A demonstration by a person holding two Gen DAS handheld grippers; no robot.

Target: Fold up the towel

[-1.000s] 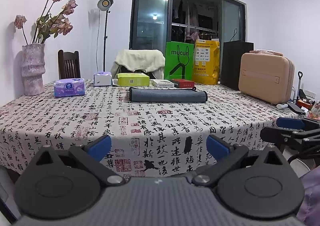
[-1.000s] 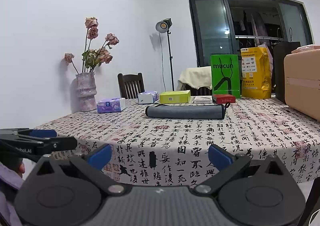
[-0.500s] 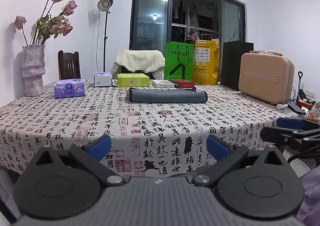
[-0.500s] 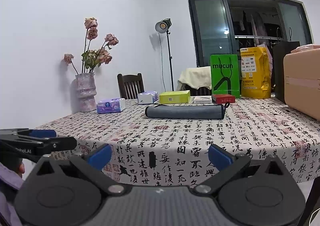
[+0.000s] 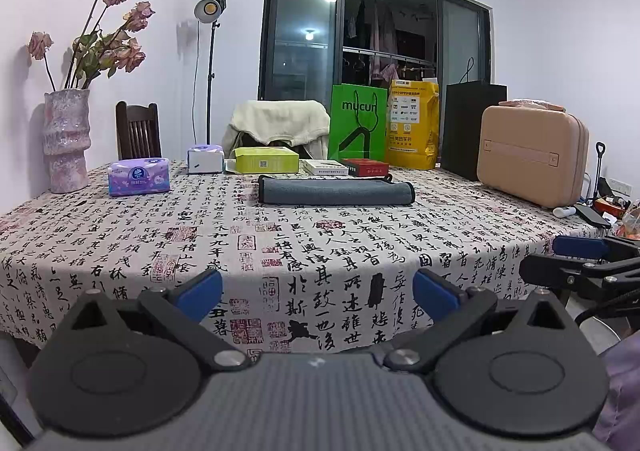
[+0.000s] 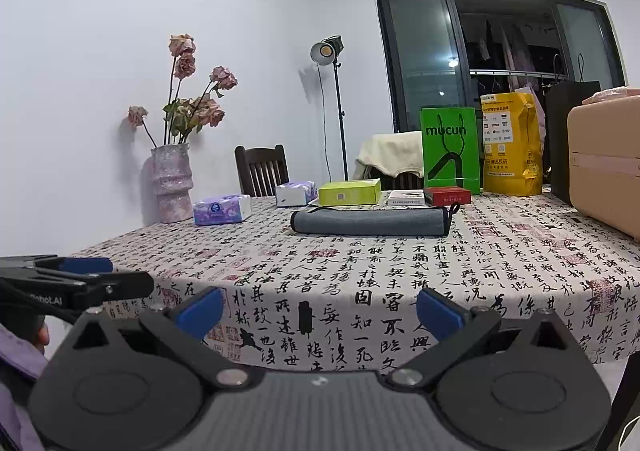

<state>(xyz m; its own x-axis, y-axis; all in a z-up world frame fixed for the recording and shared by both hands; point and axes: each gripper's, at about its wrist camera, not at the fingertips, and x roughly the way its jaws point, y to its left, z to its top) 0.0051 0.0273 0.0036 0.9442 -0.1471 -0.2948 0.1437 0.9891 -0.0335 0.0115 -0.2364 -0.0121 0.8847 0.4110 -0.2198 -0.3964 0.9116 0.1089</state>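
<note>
A dark grey towel (image 5: pixel 335 192) lies folded into a long flat strip across the far middle of the table; it also shows in the right wrist view (image 6: pixel 370 221). My left gripper (image 5: pixel 318 295) is open and empty, held off the table's near edge, well short of the towel. My right gripper (image 6: pixel 319 309) is open and empty, also off the near edge. Each gripper shows at the side of the other's view: the right one (image 5: pixel 580 263) and the left one (image 6: pixel 76 283).
The table wears a calligraphy-print cloth (image 5: pixel 320 247). Behind the towel stand tissue packs (image 5: pixel 138 182), a yellow-green box (image 5: pixel 267 159), small boxes, a green bag (image 5: pixel 357 127) and a yellow bag. A vase of dried roses (image 5: pixel 66 139) stands far left, a beige case (image 5: pixel 532 155) at right.
</note>
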